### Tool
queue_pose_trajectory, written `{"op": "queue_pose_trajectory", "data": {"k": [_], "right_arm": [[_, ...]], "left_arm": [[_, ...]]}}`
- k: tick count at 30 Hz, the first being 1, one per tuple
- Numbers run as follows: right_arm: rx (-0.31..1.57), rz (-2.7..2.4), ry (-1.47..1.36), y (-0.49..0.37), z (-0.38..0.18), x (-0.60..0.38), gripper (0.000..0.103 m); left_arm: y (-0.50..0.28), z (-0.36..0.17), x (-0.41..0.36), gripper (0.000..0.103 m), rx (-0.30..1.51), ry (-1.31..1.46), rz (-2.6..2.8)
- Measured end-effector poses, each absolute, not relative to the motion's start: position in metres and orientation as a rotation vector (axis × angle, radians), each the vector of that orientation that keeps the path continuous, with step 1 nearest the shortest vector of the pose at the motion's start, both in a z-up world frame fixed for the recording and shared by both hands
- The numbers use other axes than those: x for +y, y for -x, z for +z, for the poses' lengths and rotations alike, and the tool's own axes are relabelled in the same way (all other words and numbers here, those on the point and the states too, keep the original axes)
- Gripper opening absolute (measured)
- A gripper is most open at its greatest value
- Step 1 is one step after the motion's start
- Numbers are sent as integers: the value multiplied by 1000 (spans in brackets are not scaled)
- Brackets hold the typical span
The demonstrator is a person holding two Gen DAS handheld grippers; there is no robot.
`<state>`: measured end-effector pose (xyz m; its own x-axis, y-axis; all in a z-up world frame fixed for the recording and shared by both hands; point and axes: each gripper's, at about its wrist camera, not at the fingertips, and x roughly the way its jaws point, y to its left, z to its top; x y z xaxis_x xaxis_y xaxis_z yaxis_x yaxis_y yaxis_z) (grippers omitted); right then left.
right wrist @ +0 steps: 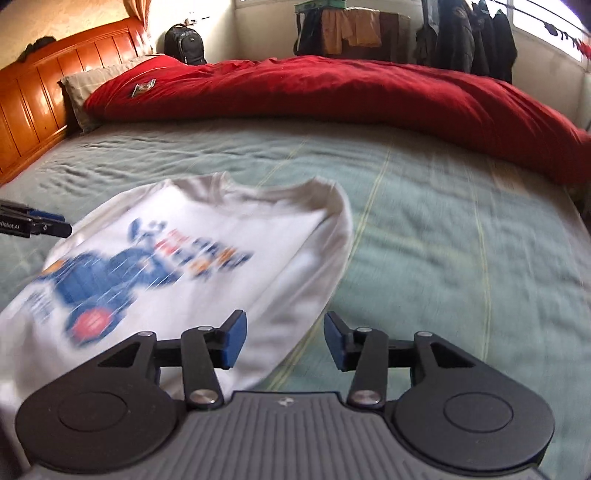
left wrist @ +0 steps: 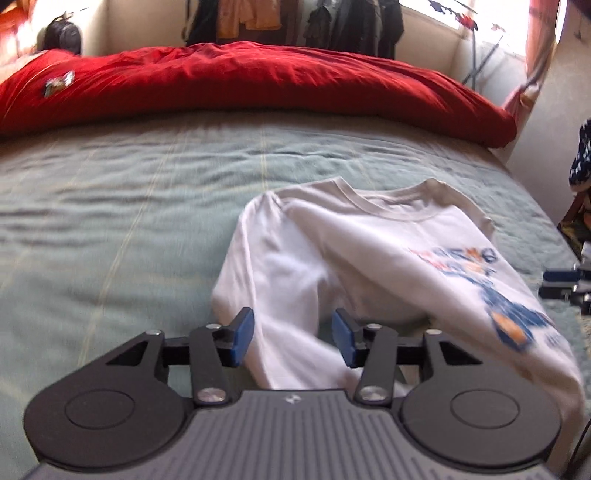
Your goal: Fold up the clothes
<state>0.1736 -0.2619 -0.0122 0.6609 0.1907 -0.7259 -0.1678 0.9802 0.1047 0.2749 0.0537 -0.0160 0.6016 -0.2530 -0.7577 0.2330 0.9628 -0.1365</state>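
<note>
A white long-sleeved shirt with a blue and orange print lies face up on the green bedsheet, collar pointing away from me and both sleeves folded in. My left gripper is open over the shirt's left folded sleeve; cloth shows between the blue pads, which do not press on it. In the right wrist view the shirt is blurred. My right gripper is open at the shirt's right edge, with cloth and sheet beneath it. Each gripper's tip shows in the other's view: the right gripper and the left gripper.
A red duvet is bunched along the bed's far side, with a small object on it. A wooden headboard and a pillow are at the left. A black backpack and hanging clothes stand behind the bed.
</note>
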Motion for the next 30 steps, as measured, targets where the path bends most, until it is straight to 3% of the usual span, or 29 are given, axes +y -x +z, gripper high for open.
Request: {"op": "queue_pose_trajectory", "data": {"k": [11,26,29,30], "right_arm": [[779,121,-163,-66,-32,-225,61],[757,103,-290,-20,-44,-218,65],[756,114,-291,-21,-44,-216,65],[757,116,-290,-22,-45,-215,65]], "left_arm": [[-201,-48,71,48,893,287,-285],[-207,-107,49,47,875,635,-359],[-203,-109,35,45,840,619,-333],[-201,-109,31,38,826,599,-315]]}}
